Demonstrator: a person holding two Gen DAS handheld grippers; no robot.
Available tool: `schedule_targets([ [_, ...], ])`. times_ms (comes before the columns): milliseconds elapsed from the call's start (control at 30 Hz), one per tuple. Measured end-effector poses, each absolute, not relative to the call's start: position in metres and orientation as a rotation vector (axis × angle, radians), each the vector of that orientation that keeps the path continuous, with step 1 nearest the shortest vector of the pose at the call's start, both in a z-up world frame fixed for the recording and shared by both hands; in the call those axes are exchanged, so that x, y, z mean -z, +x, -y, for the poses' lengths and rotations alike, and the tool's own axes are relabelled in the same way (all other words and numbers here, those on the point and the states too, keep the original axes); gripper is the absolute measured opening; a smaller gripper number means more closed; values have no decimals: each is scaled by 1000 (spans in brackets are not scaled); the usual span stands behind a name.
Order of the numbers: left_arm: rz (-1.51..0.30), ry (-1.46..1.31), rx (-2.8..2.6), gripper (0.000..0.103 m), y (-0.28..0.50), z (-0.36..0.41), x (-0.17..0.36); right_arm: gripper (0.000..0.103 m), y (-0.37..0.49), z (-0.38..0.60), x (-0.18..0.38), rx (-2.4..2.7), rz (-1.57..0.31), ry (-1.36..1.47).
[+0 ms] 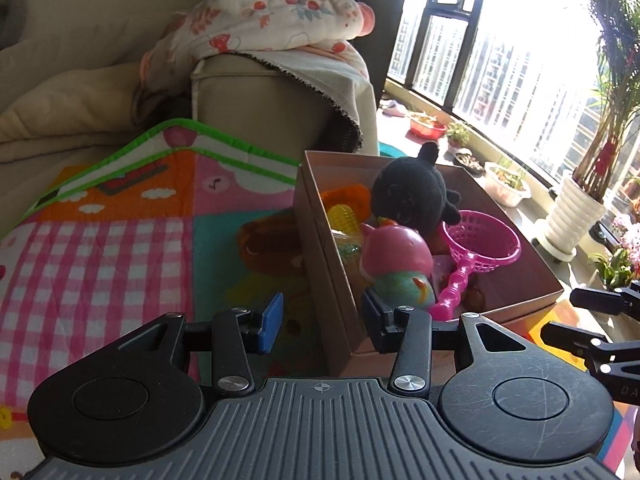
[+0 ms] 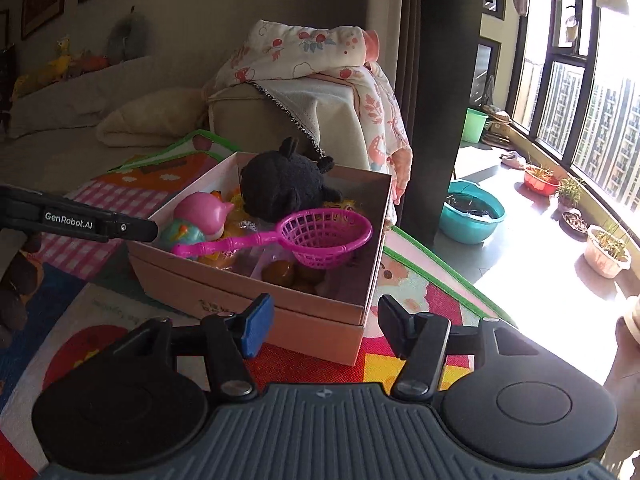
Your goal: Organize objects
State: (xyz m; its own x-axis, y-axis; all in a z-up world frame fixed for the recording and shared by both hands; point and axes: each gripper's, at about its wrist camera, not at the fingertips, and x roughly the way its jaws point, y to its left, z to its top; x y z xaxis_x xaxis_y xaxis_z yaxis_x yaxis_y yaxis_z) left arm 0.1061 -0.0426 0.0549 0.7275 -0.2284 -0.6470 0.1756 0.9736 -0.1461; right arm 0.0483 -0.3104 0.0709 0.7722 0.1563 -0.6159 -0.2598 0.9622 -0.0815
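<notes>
With both sets of jaws open and empty beside the box point(image 2: 280, 312), bring your right gripper point(image 2: 322, 326) down squarely over the pink net point(image 2: 320, 236) handle before closing.

Box point(image 2: 280, 312) on play mat point(image 2: 420, 292), near the mat's window-side edge. In box: plush toy point(image 2: 284, 188) at the back, scoop net point(image 2: 320, 236) resting across the top, piggy toy point(image 2: 200, 216) beside it. Sofa point(image 2: 280, 120) behind box; blanket point(image 2: 312, 52) on sofa arm.
</notes>
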Motion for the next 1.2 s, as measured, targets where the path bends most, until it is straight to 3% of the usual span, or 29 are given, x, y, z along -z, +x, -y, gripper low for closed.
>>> schedule_targets([
  [200,-721,-58,163,73,105,35,-54,57,66,301,-50,-203,-679,-142],
  [400,-667,-85,44,77,110,2,-55,60,95,266,-50,-234,-694,-122],
  [467,-653,-104,3,86,116,-15,-52,60,108,249,-50,-243,-692,-130],
  [533,-648,-117,-29,102,124,-31,-47,60,118,236,-50,-237,-687,-136],
  [700,-638,-205,-16,103,136,-61,-40,63,126,219,-50,-219,-681,-113],
  [733,-637,-212,-6,102,134,-63,-41,71,124,217,-50,-206,-679,-112],
  [767,-624,-214,-6,102,130,-62,-44,87,120,217,-50,-192,-676,-112],
  [833,-579,-198,12,102,114,-59,-52,103,103,218,-51,-179,-648,-105],
  [967,-519,-100,82,102,58,-38,-60,103,66,211,-45,-152,-671,-130],
  [1200,-622,-35,97,102,6,-7,-20,103,33,205,-21,-101,-721,-141],
])
